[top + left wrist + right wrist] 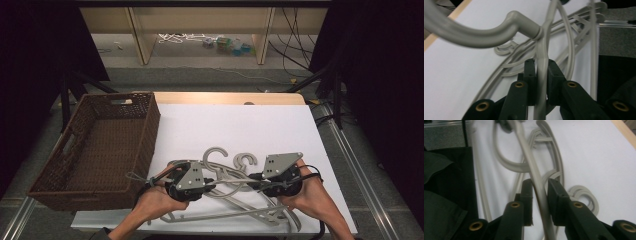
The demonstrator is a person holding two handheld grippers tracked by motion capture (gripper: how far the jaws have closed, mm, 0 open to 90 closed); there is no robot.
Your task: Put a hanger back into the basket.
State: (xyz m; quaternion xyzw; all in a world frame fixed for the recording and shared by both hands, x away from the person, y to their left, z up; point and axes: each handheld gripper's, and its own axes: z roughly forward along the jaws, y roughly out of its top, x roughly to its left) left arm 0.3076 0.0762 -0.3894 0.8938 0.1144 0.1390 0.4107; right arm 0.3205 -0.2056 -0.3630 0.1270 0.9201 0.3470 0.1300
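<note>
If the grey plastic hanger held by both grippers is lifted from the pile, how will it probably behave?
The grey hanger looks thin and moulded, so it is probably light and fairly stiff, perhaps flexing slightly. Its smooth rounded bar sits between the left gripper fingers, so it may slip or swivel. The other hangers lie crossed under it, so its hook could catch and drag them.

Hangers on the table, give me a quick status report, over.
Left gripper shut on the top hanger. Right gripper straddles the same hanger, gap showing. More hangers tangled beneath. Wicker basket waits left.
</note>
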